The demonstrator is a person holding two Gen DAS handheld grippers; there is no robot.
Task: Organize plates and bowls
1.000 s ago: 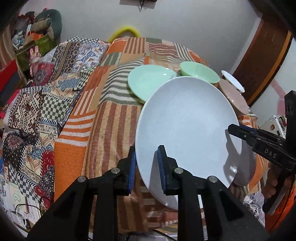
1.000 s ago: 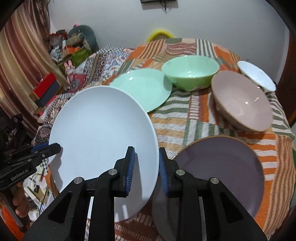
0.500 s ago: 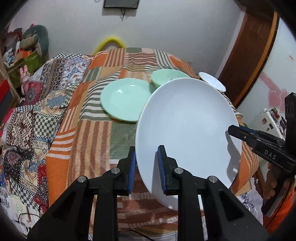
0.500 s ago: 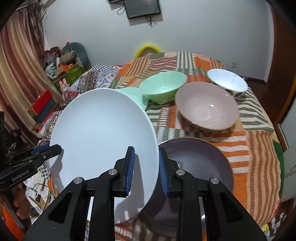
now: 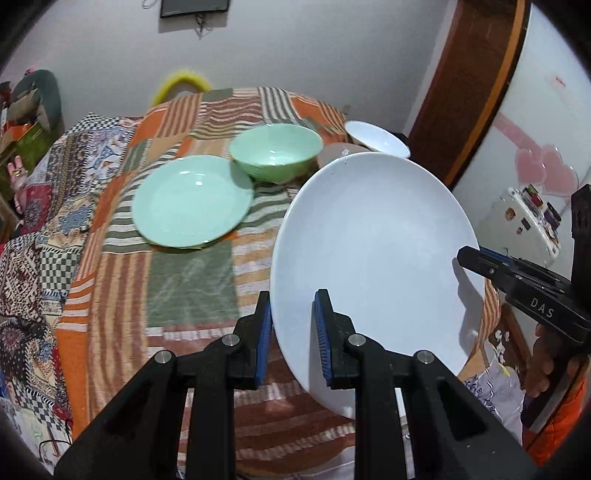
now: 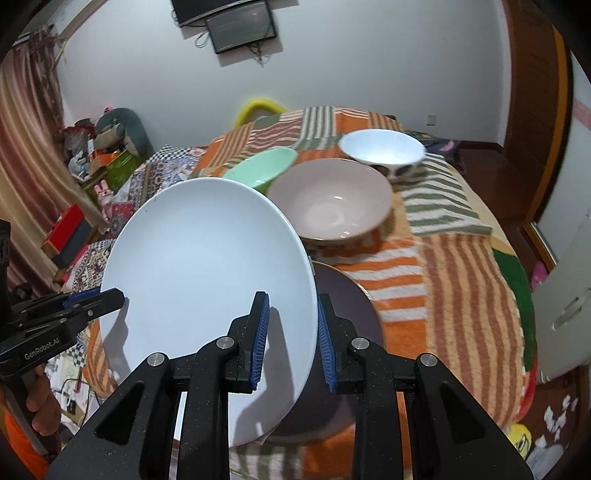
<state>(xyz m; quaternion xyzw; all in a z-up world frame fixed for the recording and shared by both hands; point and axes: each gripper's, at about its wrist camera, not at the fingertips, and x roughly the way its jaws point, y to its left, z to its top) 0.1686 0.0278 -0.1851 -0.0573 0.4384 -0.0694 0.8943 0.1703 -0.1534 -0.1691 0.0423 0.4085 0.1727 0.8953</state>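
While lifted, white plate [image 5: 373, 251] spans both tongs

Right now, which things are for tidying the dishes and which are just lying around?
For the job: white plate held by both grippers, green plate, green bowl, pink bowl, white bowl, purple plate.

Just lying about: striped blanket, wall screen, red box.

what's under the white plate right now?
In the right wrist view the white plate, shut in both the left gripper and the right gripper, hangs above a dark purple plate on the striped blanket. The purple plate's left part is covered.
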